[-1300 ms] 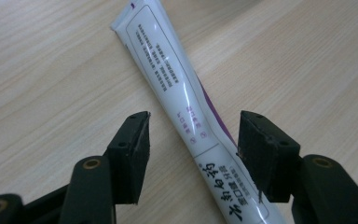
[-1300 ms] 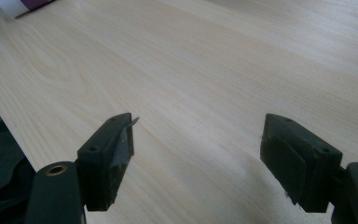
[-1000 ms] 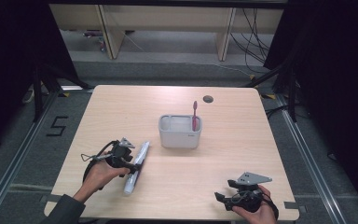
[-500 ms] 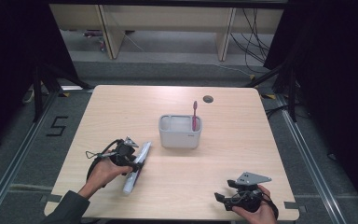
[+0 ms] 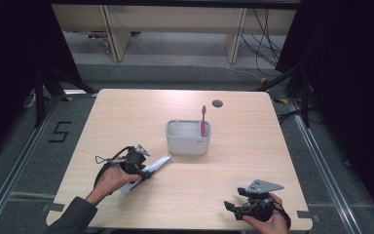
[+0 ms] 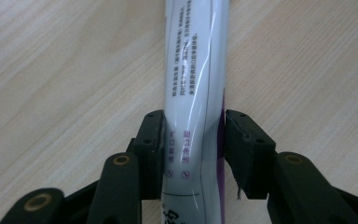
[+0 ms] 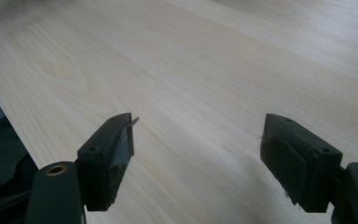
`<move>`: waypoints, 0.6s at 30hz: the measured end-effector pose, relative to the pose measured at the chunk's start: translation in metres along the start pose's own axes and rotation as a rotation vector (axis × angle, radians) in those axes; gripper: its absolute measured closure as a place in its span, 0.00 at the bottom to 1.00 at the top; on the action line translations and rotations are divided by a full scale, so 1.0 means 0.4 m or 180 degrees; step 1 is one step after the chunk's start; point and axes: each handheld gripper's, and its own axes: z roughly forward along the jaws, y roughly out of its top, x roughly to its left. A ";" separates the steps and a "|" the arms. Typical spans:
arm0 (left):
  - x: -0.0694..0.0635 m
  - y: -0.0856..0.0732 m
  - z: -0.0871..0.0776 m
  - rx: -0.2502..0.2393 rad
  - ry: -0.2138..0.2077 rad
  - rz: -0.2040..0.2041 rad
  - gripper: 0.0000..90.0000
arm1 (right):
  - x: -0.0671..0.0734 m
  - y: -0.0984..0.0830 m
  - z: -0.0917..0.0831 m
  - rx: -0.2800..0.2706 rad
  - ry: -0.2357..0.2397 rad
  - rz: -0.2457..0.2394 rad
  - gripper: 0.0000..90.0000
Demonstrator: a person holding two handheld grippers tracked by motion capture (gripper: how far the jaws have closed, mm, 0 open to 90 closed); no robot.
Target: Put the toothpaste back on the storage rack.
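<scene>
Tube (image 6: 196, 84): white, small unreadable print; your left gripper (image 6: 193, 144) has just closed onto it.
Bin (image 5: 188, 141), 1 o'clock: holds pink toothbrush (image 5: 203, 119).
Right gripper (image 7: 196, 154): wide open, empty.

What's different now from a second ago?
The left gripper has just been closing its jaws around the toothpaste tube, and both pads now touch it. The tube lies in much the same place on the table. Right gripper, container and toothbrush stayed put.

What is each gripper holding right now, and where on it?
The left gripper, jaws just closing, clamps the white tube across its body near one end. The right gripper stands open, holding nothing.
</scene>
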 end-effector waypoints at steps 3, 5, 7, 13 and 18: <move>-0.001 0.006 -0.007 0.0048 -0.0048 0.0040 0.67 | 0.000 0.000 0.001 0.0016 0.0012 0.0000 0.30; 0.001 0.010 -0.012 0.0068 -0.0096 0.0038 0.70 | 0.000 0.000 0.001 0.0007 -0.0014 -0.0031 0.30; 0.001 0.011 -0.014 0.0106 -0.0112 0.0048 0.72 | 0.001 0.000 0.000 0.0015 -0.0018 -0.0035 0.30; -0.001 0.009 -0.006 0.0274 -0.0113 0.0143 0.73 | 0.004 0.000 -0.001 0.0019 -0.0006 -0.0001 0.30; -0.006 0.010 -0.004 0.0336 -0.0204 0.0148 0.77 | 0.004 0.000 0.000 0.0036 -0.0009 0.0003 0.30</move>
